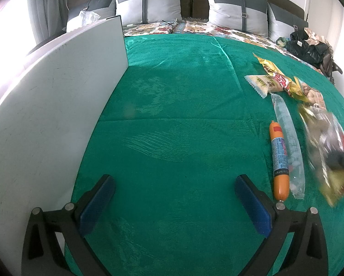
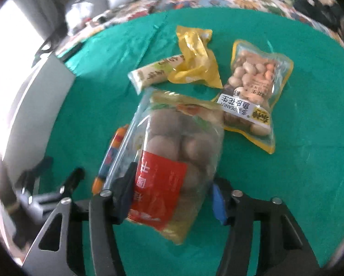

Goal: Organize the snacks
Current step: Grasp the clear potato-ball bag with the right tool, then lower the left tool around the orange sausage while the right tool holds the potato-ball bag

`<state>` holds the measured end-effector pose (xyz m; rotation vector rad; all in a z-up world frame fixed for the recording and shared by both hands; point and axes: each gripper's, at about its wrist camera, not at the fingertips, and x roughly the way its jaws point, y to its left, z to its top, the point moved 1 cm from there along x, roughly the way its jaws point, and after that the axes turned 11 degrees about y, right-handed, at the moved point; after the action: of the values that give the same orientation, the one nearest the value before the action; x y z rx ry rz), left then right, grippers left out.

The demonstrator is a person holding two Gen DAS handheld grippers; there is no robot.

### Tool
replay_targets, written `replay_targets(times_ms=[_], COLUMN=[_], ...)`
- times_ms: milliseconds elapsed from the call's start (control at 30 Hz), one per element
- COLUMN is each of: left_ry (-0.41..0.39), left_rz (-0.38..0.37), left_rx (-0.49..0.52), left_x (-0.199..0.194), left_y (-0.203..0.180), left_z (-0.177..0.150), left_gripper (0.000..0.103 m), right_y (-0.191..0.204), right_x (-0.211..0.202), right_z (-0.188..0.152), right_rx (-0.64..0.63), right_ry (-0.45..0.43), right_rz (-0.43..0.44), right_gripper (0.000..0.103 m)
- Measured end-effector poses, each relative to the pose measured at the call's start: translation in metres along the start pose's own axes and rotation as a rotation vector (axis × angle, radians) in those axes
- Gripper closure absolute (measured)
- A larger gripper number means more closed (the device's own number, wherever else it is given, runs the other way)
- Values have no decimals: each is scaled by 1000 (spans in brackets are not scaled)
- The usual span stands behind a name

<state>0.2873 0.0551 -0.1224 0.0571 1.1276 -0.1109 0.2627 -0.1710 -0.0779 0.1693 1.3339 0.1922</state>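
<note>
A: Right gripper [image 2: 172, 197] is clamping the clear bag with the red label [image 2: 169, 161], lifted over the green cloth [image 2: 310, 161]. Left gripper [image 1: 174, 204] is hanging wide open, holding nothing.

B: Risk?

A: Slick film, lumpy round contents; the pads are biting near one end, so it's probably going to swing or slip. Blur is hiding exact contact. It could also clip the orange sausage stick [image 1: 279, 161] beside it.

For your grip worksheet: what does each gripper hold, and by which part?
The right gripper pinches the clear chestnut packet with a red label across its labelled lower end. The left gripper is open, holding nothing.
</note>
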Motion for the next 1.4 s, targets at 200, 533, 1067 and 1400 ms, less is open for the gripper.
replay_targets(times_ms=[200,533,1067,1400], left_ry=[0,0,1,114], left_rz=[-1,-2,-3,-32], left_rx=[0,1,2,-4], left_x=[0,0,0,-5], left_y=[0,0,1,1], left_z=[0,0,0,2], left_gripper=[0,0,0,2], right_y=[-23,-86,-125,-123], right_x=[-47,-61,-46,-46], right_z=[-54,-121,-117,-117], right_rx=[-111,-52,89,86], right_ry=[-80,-259,-319,-316], right_rz=[-72,-236,-12,-19], right_gripper=[53,33,10,9])
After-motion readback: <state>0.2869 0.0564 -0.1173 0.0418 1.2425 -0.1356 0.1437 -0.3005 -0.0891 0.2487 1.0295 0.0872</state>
